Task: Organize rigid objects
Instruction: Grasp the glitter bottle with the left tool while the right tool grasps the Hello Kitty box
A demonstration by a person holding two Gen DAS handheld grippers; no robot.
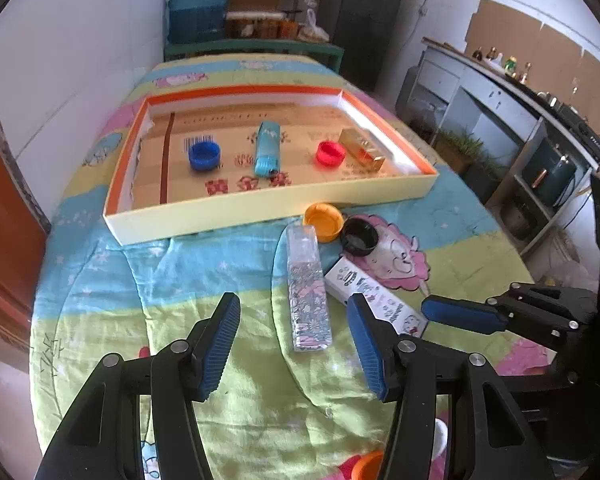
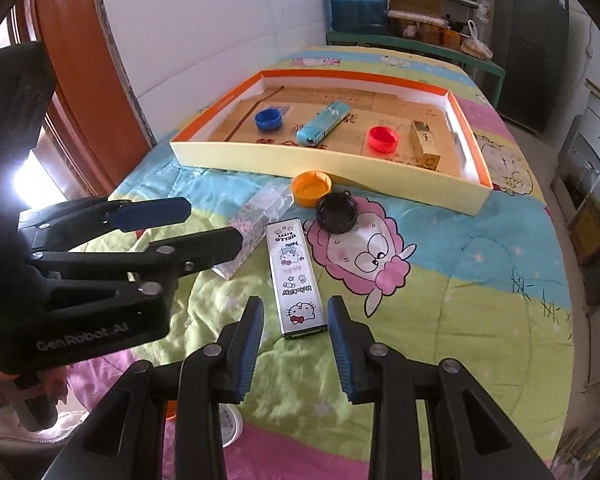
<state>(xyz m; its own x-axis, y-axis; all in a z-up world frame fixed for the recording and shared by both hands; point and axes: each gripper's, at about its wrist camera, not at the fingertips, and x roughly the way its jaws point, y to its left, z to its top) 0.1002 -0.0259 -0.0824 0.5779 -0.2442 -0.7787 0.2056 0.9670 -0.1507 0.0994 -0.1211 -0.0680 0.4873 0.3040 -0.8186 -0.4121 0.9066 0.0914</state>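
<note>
- The blue cap (image 1: 204, 155) sat at the left of the tray (image 1: 260, 210), open side up, on the tray's printed cardboard floor.
- The light blue case (image 1: 266, 147) lay near the tray's middle, its long side running toward the far wall.
- The red cap (image 1: 331, 153) rested right of it, just beside the gold box (image 1: 362, 149) near the tray's right wall.
- The left gripper (image 1: 294, 346) hung above the quilt (image 1: 180, 280) with its blue pads wide apart, clasping nothing; the near end of the clear patterned box (image 1: 309, 294) lay between the fingertips without touching either.
- The orange cap (image 1: 323, 220) lay on the quilt just outside the tray's near wall, with the black cap (image 1: 359, 236) touching or nearly touching its right side.
- The white Hello Kitty tin (image 2: 296, 278) lay right of the clear box, angled away from it at the far end.
- The right gripper (image 2: 296, 340) was parted about as wide as the tin, with the tin's near end just ahead of its tips and nothing gripped.
- In the right wrist view the left gripper reached in from the left over the clear box.
</note>
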